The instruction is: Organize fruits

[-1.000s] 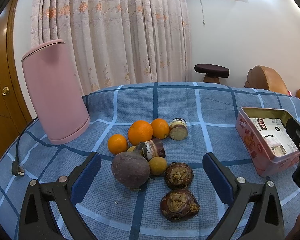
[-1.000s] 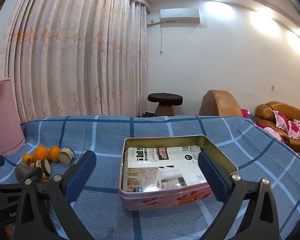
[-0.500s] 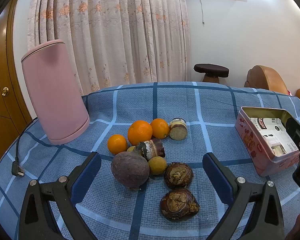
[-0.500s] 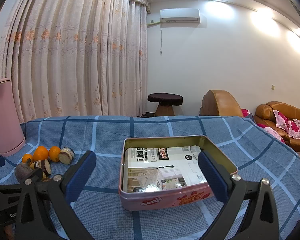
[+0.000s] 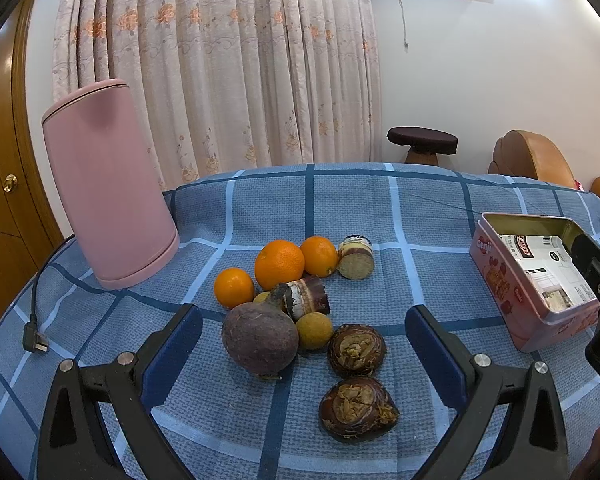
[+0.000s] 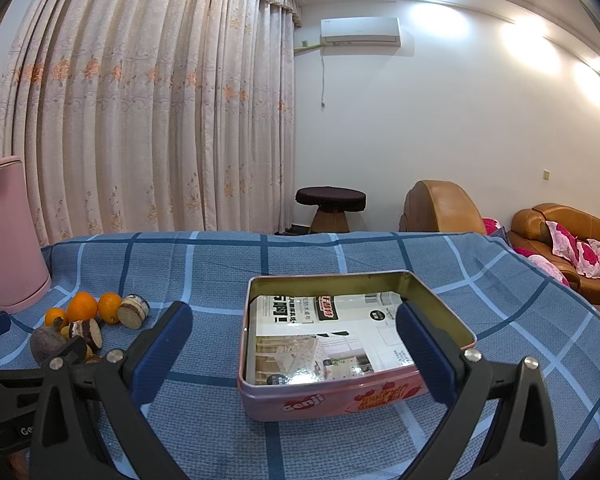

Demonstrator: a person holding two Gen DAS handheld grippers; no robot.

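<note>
fruit heaped left of centre on the blue checked tablecloth. three oranges at the back: a big orange in the middle, a small orange to its left, and another orange to its right. beside that one lies a cut stub, pale face turned forward. a second cut piece with a dark rind lies just in front of the big orange. dark purple round fruit with a stem is nearest on the left, touching a small yellow-brown fruit. two brown scaly fruits to the right front, one behind the other.

left gripper hovers above the heap, jaws wide apart, nothing between them; purple fruit and both scaly ones lie in the gap as seen from the left wrist.

right gripper also spread wide, holding nothing, facing the pink tin. tin is lidless, well apart from the heap on its right, with printed paper lying flat inside.

pink cylinder stands upright at the cloth's back left, black cord and plug trailing beside it.
</note>
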